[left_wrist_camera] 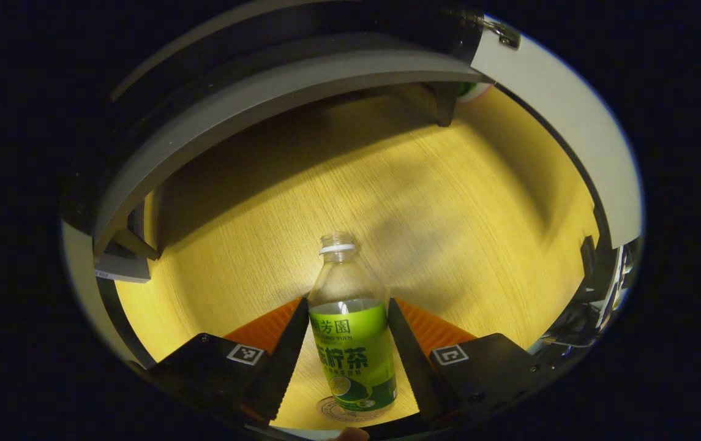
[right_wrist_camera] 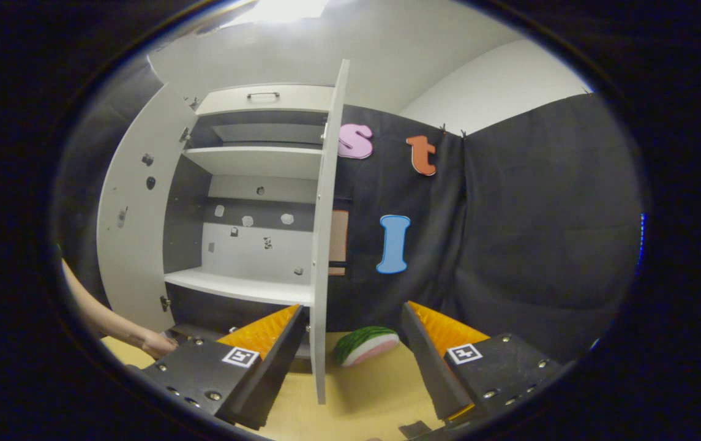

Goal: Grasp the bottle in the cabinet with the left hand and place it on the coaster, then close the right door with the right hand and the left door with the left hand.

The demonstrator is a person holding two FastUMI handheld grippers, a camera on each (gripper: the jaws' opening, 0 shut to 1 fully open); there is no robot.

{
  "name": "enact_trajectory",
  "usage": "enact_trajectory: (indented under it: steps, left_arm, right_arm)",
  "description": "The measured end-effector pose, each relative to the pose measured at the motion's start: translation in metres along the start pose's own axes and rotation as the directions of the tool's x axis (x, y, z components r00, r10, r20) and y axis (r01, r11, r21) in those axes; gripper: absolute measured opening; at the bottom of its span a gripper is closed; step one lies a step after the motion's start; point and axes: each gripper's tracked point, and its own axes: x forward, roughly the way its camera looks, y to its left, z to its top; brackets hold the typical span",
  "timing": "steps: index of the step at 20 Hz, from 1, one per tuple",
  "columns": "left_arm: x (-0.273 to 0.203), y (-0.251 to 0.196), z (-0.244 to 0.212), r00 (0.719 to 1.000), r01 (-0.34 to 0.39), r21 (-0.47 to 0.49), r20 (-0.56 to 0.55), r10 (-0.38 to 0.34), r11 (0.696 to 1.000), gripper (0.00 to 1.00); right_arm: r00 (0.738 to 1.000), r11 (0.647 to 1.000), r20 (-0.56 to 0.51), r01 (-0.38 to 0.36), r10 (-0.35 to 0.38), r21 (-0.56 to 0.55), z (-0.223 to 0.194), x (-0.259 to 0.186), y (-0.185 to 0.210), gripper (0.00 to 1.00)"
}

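in the left gripper view, my left gripper [left_wrist_camera: 350,343] brackets the clear plastic bottle with the green label [left_wrist_camera: 353,343]. the bottle stands upright on the yellow wood-grain tabletop [left_wrist_camera: 436,202], its long axis vertical and its neck pointing away along my fingers. under its base i see a round pale disc, which i take to be the coaster [left_wrist_camera: 343,411]. both fingers run close along the label's sides. whether they press on it or have just let go, i cannot tell.

in the right gripper view, my right gripper [right_wrist_camera: 350,361] is spread wide with nothing between its fingers. the thin edge of the white right cabinet door [right_wrist_camera: 326,245] stands vertical directly ahead, between the two fingers and slightly toward the left one. the open white cabinet [right_wrist_camera: 252,165] lies to the left of that edge, and a watermelon-slice toy [right_wrist_camera: 365,345] rests on the table just to its right.

judgement: the bottle appears placed. the next move turns on this door edge, which is nearer my right hand and swings toward the cabinet on the left. a person's hand [right_wrist_camera: 154,343] is low at the left.
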Motion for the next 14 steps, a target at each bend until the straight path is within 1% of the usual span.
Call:
enact_trajectory:
  steps: [2,3,4,5,6,9,10,11,12,13,14]
  left_arm:
    - [0.004,-0.002,-0.004,0.997,0.009,-0.038,-0.071,-0.011,0.999,0.86]
    - [0.007,-0.001,-0.002,0.996,0.012,-0.042,-0.089,-0.015,0.999,0.85]
    - [0.007,0.0,0.0,0.994,0.013,-0.032,-0.104,-0.016,0.999,0.85]
    - [0.007,-0.001,-0.003,0.993,0.004,-0.015,-0.121,-0.006,1.0,0.82]
    - [0.006,0.0,-0.007,0.99,-0.001,0.003,-0.143,0.002,1.0,0.82]
    - [0.01,0.005,-0.005,0.993,0.013,0.047,-0.115,-0.008,0.999,0.79]
    - [0.008,0.007,-0.006,0.994,0.015,0.042,-0.11,-0.011,0.999,0.78]
    - [0.006,0.007,-0.011,0.992,0.01,0.024,-0.129,-0.007,1.0,0.78]
    - [0.003,0.008,-0.013,0.991,-0.004,0.003,-0.136,0.005,1.0,0.77]
    - [0.003,0.007,-0.006,0.994,-0.015,-0.015,-0.111,0.013,1.0,0.78]
    - [0.003,0.006,-0.002,0.998,-0.019,-0.03,-0.062,0.017,0.999,0.76]
  right_arm:
    - [1.0,1.0,-0.005,0.028,-0.028,0.003,-0.005,-0.019,-0.015,0.96]
    - [0.999,0.999,-0.009,0.043,-0.042,0.01,-0.007,-0.028,-0.022,0.96]
    - [0.998,0.998,-0.015,0.056,-0.055,0.019,-0.01,-0.035,-0.03,0.96]
    - [0.997,0.997,-0.022,0.068,-0.068,0.029,-0.013,-0.043,-0.036,0.96]
    - [0.996,0.996,-0.027,0.082,-0.081,0.037,-0.017,-0.051,-0.044,0.96]
    - [0.995,0.993,-0.036,0.1,-0.098,0.066,-0.024,-0.069,-0.057,0.96]
    - [0.995,0.992,-0.039,0.099,-0.096,0.073,-0.026,-0.073,-0.058,0.96]
    - [0.995,0.993,-0.043,0.092,-0.089,0.075,-0.027,-0.077,-0.058,0.96]
    - [0.996,0.994,-0.043,0.08,-0.077,0.073,-0.027,-0.08,-0.056,0.96]
    - [0.998,0.996,-0.037,0.061,-0.059,0.071,-0.025,-0.082,-0.053,0.96]
    - [0.999,0.997,-0.027,0.04,-0.038,0.067,-0.022,-0.084,-0.05,0.96]
